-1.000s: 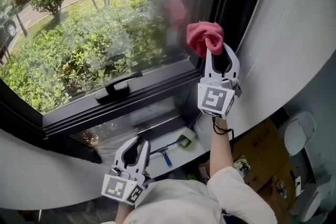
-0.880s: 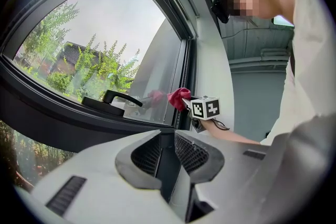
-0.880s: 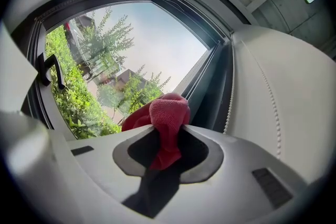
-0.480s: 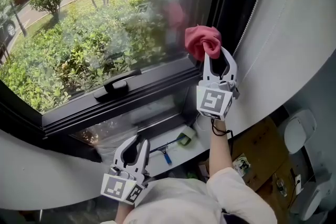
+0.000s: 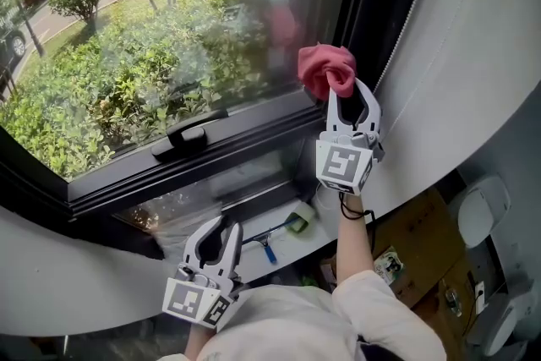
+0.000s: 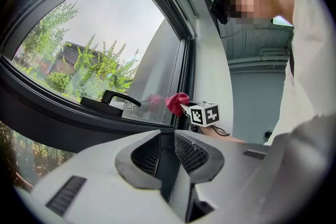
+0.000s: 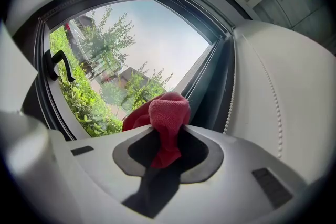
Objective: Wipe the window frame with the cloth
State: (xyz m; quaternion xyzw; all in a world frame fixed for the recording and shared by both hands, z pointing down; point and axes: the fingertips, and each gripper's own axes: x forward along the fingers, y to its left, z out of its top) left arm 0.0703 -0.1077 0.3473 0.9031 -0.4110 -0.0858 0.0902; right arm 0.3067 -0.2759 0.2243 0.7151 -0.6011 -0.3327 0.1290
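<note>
At window frame [image 5: 220,155], right gripper [image 5: 345,90] clamps cloth [image 5: 325,63].

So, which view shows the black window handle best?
The head view: the window handle lies whole on the frame. The left gripper view shows it smaller, side-on; the right gripper view, tiny at its edge.

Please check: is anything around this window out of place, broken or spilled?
Nothing looks broken or spilled. The red cloth is bunched in the right gripper, near the dark window frame. One loose item: a small blue-handled tool lies slanted on the ledge below the window.
</note>
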